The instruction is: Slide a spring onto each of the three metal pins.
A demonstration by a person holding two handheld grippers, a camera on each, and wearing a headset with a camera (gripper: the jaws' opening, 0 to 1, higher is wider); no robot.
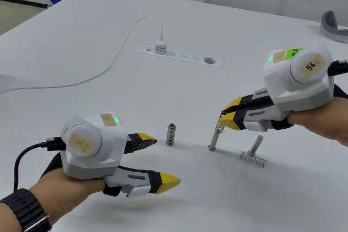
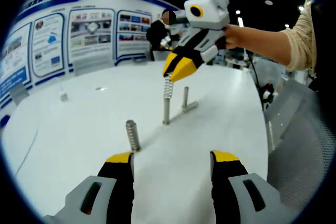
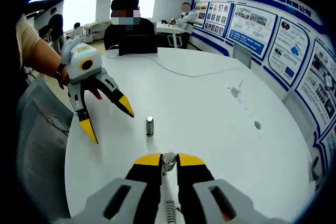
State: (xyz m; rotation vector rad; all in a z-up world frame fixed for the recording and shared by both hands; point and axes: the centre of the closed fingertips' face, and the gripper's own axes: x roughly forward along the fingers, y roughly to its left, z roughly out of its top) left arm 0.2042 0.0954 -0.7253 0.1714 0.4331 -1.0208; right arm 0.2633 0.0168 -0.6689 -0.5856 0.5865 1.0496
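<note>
White table (image 1: 81, 42) in a bright hall with blue display boards on the walls; over it the right gripper (image 1: 224, 118) is clamped on a spring (image 1: 219, 129), holding it at the top of the middle pin (image 1: 212, 144), which stands upright; the spring's lower coils seem to sit just over the pin's tip, with the rest of the rod bare below.

This looks like the second of three fittings, partly done; the next move calls for pushing the spring straight down the rod, kept in line so no coil catches, then letting go.

The left gripper (image 1: 161, 160), jaws spread and empty, hovers low near the left pin (image 1: 172, 126), which already wears a fitted spring (image 1: 171, 136).

Further right, the third pin (image 1: 255, 145) is bare; a loose spring (image 1: 253, 159) lies flat on the table at its foot.

The springs are short, silvery, closely wound coils; the pins are slim grey metal rods.

A power strip (image 1: 179, 55) lies well behind.
</note>
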